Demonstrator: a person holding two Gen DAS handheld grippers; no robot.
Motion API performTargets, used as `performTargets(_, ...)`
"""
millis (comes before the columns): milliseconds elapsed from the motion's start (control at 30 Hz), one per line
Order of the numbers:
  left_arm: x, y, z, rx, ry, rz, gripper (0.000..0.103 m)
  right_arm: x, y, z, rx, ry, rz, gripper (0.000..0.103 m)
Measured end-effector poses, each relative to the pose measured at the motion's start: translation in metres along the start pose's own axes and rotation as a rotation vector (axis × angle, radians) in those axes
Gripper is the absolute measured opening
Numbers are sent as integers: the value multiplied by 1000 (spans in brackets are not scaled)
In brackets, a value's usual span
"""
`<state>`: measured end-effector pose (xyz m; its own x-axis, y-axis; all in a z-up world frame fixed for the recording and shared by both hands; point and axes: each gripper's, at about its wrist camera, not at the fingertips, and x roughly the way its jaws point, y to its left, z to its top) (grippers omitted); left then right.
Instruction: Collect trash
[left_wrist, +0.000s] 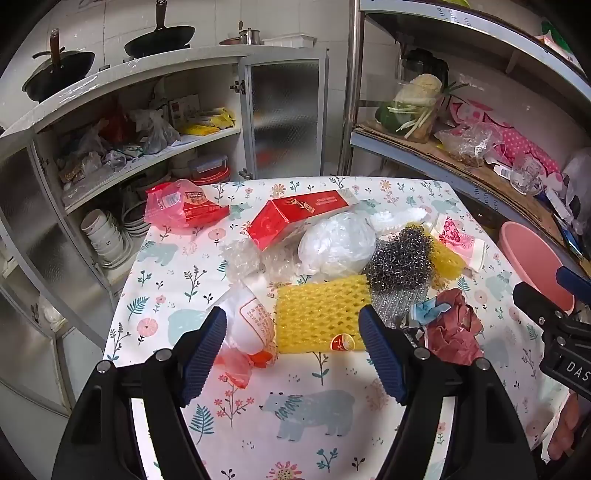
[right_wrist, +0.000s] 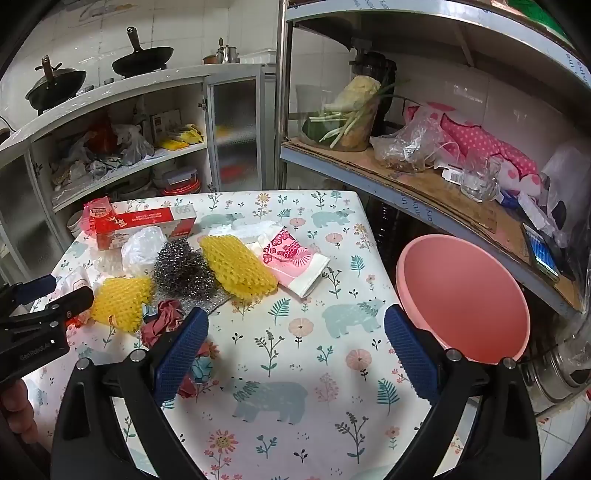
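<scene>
Two grippers spread wide and empty over the floral tablecloth (right_wrist: 295, 332), left gripper (left_wrist: 293, 349) poised just short of a yellow foam net (left_wrist: 319, 317), right gripper (right_wrist: 295, 341) beside crumpled red paper (right_wrist: 162, 323), pink basin (right_wrist: 465, 299) off the table's right edge.

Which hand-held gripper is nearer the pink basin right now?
Right. The right hand-held gripper is open with one finger just beside the pink basin; the left hand-held gripper is open over the yellow foam net, farther off.
</scene>
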<state>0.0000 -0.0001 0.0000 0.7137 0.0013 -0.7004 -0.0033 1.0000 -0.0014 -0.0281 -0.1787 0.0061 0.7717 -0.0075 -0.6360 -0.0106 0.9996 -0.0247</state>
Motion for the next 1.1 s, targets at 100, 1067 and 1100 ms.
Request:
performTargets(100, 0, 1, 0, 0, 2, -1, 73, 1, 0, 0, 0, 1, 1, 97)
performTargets(1067, 7, -3, -8, 4, 12, 2, 73, -2, -4, 0, 5, -3, 2, 97)
performTargets(1100, 7, -3, -8, 3, 13, 2, 73, -2, -4, 0, 4, -4, 2, 97)
